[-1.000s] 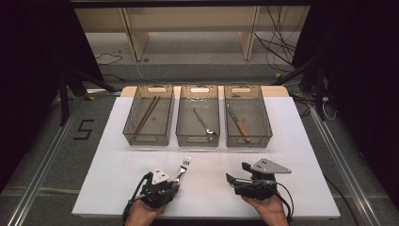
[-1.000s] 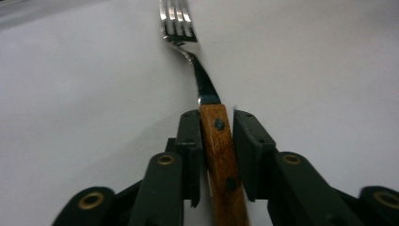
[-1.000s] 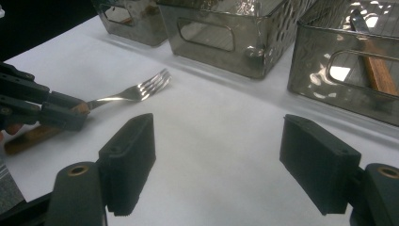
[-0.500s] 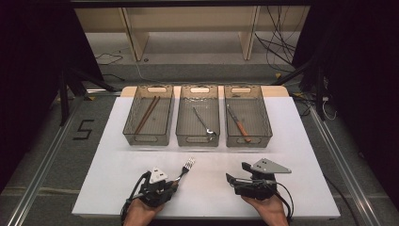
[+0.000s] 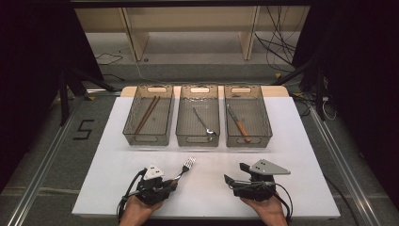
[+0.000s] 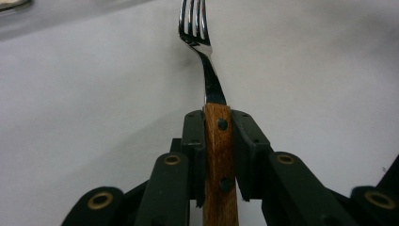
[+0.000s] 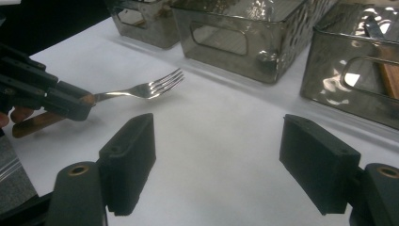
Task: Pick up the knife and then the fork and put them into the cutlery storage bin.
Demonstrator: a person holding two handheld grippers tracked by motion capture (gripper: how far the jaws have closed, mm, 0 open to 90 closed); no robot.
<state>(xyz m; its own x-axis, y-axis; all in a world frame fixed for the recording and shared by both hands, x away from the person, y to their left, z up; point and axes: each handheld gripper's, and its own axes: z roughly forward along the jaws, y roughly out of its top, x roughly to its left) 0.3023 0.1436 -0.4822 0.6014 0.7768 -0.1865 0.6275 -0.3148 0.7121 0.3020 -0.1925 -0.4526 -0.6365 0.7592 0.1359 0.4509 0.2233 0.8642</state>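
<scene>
i have the left claw (image 5: 173, 181) clenched on the fork (image 6: 212, 89), its pads squeezing the wooden handle just below the metal neck, tines pointing away from me and up off the white tabletop (image 5: 113, 155). the fork sits at the near left of the tabletop, well short of the three bins. going left to right: the left bin (image 5: 148, 115) holds chopsticks, the middle bin (image 5: 199, 115) holds a metal utensil i can't make out clearly, the right bin (image 5: 246, 115) holds a wood-handled utensil. i judge the step is carrying the fork to the bin of its kind, probably the middle one. to do it well i'd lift enough to clear the bin wall, keep the handle level so it doesn't pivot in the pads, and lower it lengthwise before letting go. the right claw (image 7: 219, 165) is released, jaws wide apart and holding nothing, resting near the front right.
</scene>
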